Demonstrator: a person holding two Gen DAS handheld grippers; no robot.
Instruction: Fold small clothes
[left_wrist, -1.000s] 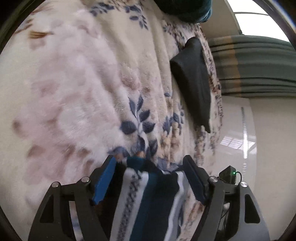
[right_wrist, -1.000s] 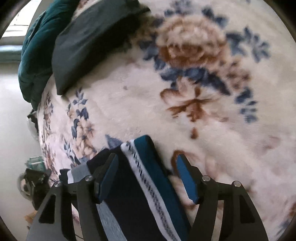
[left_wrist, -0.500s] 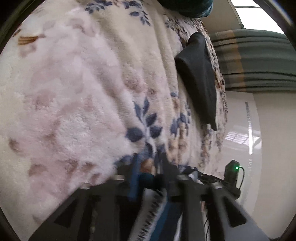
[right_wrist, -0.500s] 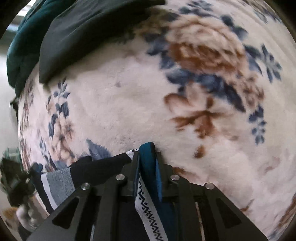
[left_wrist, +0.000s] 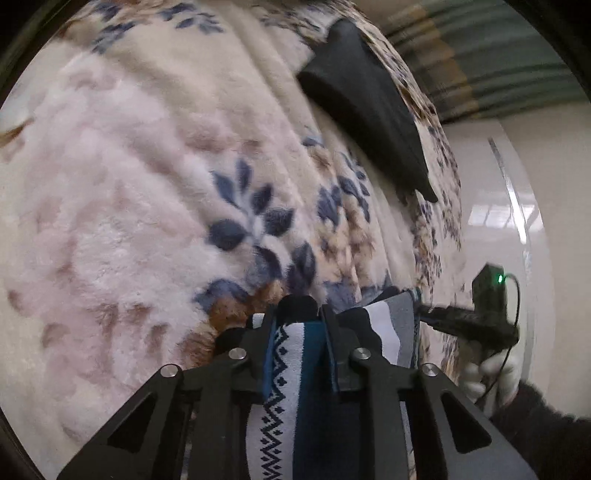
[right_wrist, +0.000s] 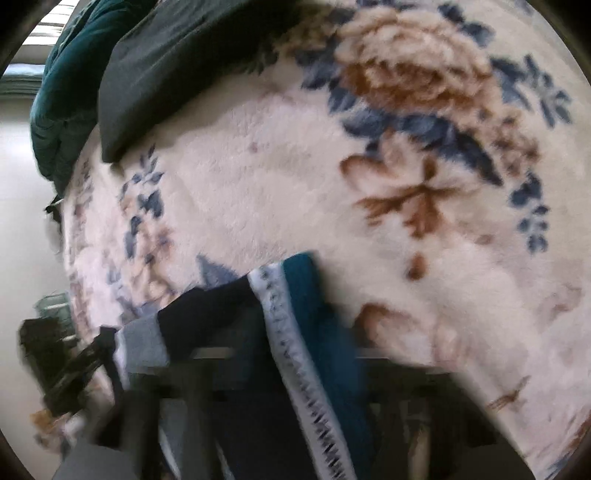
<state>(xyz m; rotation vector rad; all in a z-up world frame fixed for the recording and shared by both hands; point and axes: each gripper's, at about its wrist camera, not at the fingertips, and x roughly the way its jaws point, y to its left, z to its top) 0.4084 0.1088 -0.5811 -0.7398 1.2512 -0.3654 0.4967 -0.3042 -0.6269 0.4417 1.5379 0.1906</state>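
A small knitted garment with teal, white zigzag, navy and grey stripes lies on a floral fleece blanket. My left gripper is shut on its teal and white edge. In the right wrist view the same garment fills the bottom middle, its teal edge lifted off the blanket. My right gripper is badly blurred by motion; its dark frame sits around the garment, and whether it is open or shut does not show.
A dark grey folded cloth lies further up the blanket near the bed's edge, also in the right wrist view. A teal bundle lies beyond it. The other gripper and a gloved hand show at right, over white floor.
Both grippers were open around the garment's end a second ago, then closed on it. Now the left still grips it; the right view has blurred with motion and the garment edge has lifted.
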